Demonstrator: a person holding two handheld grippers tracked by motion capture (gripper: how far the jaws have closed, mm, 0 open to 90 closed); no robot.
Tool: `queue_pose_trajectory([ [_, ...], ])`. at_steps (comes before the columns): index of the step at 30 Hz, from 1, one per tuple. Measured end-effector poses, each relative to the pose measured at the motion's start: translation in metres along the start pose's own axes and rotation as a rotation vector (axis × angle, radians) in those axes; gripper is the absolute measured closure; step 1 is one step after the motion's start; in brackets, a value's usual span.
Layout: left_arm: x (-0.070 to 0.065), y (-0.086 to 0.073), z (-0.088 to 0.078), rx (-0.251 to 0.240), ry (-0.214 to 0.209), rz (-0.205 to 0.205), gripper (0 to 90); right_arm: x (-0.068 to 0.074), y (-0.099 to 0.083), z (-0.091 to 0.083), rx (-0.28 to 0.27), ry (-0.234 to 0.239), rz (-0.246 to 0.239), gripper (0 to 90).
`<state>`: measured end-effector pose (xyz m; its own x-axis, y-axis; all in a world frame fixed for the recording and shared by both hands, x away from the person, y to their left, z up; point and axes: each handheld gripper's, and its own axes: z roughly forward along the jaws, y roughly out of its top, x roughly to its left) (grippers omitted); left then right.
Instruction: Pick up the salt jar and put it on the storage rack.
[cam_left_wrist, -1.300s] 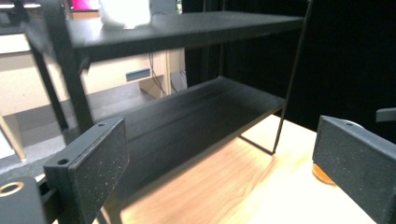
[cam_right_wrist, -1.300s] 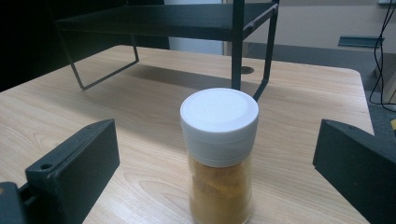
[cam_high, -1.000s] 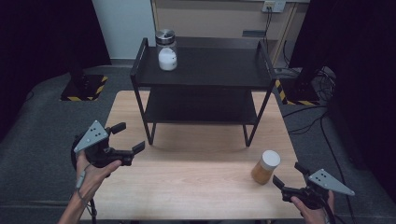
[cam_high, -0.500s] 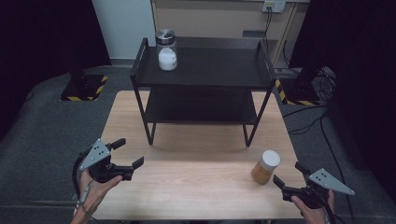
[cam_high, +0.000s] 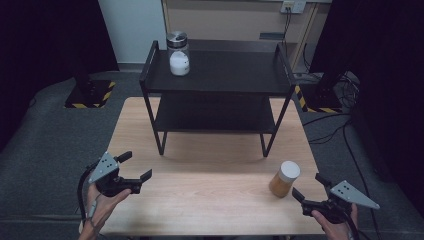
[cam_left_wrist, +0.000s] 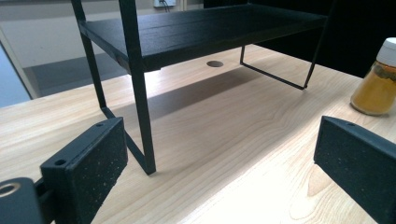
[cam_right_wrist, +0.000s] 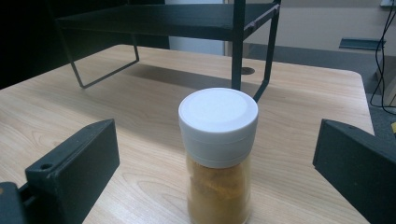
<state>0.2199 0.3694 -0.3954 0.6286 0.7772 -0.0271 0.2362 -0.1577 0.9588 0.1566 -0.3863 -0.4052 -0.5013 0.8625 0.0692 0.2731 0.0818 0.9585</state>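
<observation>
The left gripper (cam_high: 134, 170) has dropped back toward the near left corner of the table (cam_high: 210, 170) over the last second — it sat higher up the left edge a moment ago, and now it hangs low, close to the person's side, jaws wide apart and holding nothing. The right gripper (cam_high: 308, 187) has hardly shifted; it sits at the near right corner, jaws spread just as wide, and its own camera has the spice jar (cam_right_wrist: 218, 154) dead centre between the black pads. That jar (cam_high: 285, 178) stands upright on the wood, white cap on, orange powder inside, just ahead of the right gripper and apart from it — no contact yet. The left gripper view catches the same jar (cam_left_wrist: 376, 79) off at the far right, well away from its own jaws. So the left side looks to be clearing out and leaving this one to the right hand, which is lined up for a straight push forward and a squeeze. Behind, the black rack (cam_high: 215, 75) carries a second jar (cam_high: 178, 53) of white powder on its top shelf, untouched; the lower shelf is bare.
</observation>
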Motion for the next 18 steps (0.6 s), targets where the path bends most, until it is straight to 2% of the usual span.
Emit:
queue_pose_trajectory([
  [9,0.0034,-0.0028,0.0019,-0.015,-0.007,0.008,0.8,0.0010,-0.0009,-0.0038,-0.006,-0.010,-0.003,0.9],
  [18,0.0066,-0.0066,0.0008,-0.042,0.003,-0.022,0.4,0.0003,-0.0013,-0.0038,-0.012,-0.007,-0.010,1.0],
])
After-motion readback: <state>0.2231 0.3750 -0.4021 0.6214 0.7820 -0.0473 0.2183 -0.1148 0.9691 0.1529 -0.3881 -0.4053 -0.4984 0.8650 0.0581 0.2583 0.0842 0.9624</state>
